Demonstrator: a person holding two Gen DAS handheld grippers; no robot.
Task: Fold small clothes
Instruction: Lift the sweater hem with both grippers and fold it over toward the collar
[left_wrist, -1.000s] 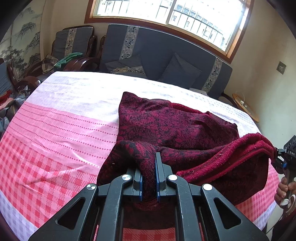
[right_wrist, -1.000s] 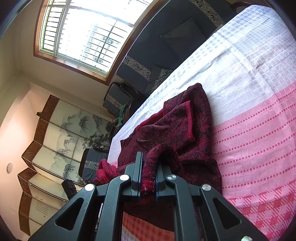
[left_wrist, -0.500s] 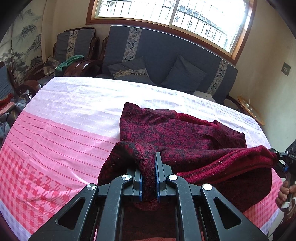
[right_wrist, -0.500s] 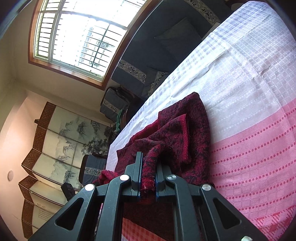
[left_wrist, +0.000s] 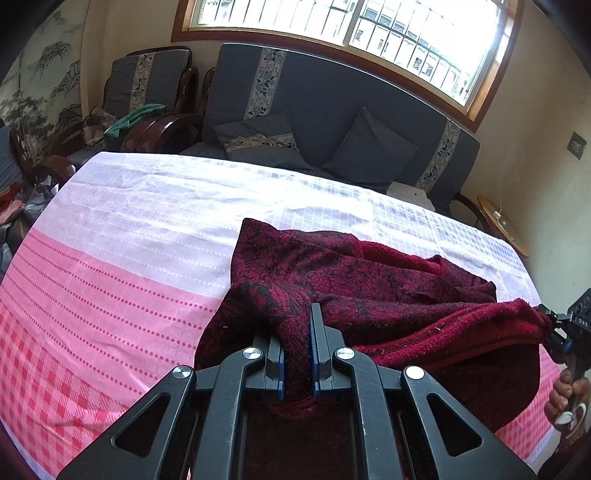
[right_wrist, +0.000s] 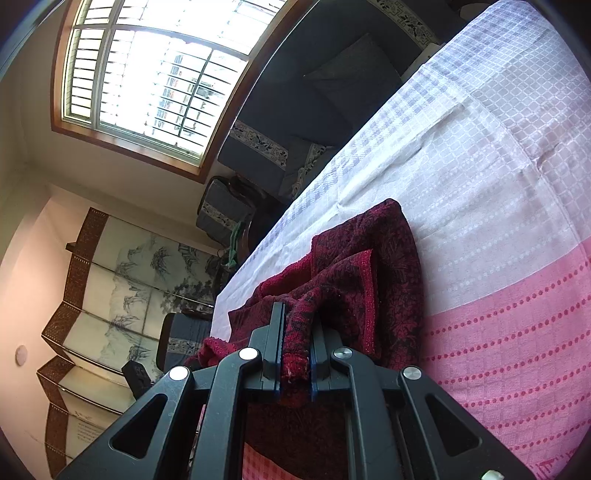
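At the far left of the left wrist view we see a painted folding screen (left_wrist: 33, 92), then a wooden armchair (left_wrist: 147, 96) with a green cloth on its arm, and a dark blue sofa (left_wrist: 332, 110) under a bright window (left_wrist: 351, 26). In front of these lies a table covered in a pink and white cloth (left_wrist: 110, 240).

Near the middle of the view, our left gripper (left_wrist: 297, 354) is closed tight on a bunched corner of a dark red patterned garment (left_wrist: 351, 277). The garment's far part rests on the cloth, while the near edge hangs lifted between our two tools.

To the right, that raised edge runs to our right gripper (right_wrist: 295, 354), which is also closed, pinching a strip of the red hem. A hand (left_wrist: 567, 398) holding its handle shows at the right edge of the left wrist view.

We judge that we hold two corners of one edge so the fabric stretches flat between them, ready to be carried over the resting part as a fold. The right wrist view is tilted, so the table runs diagonally there
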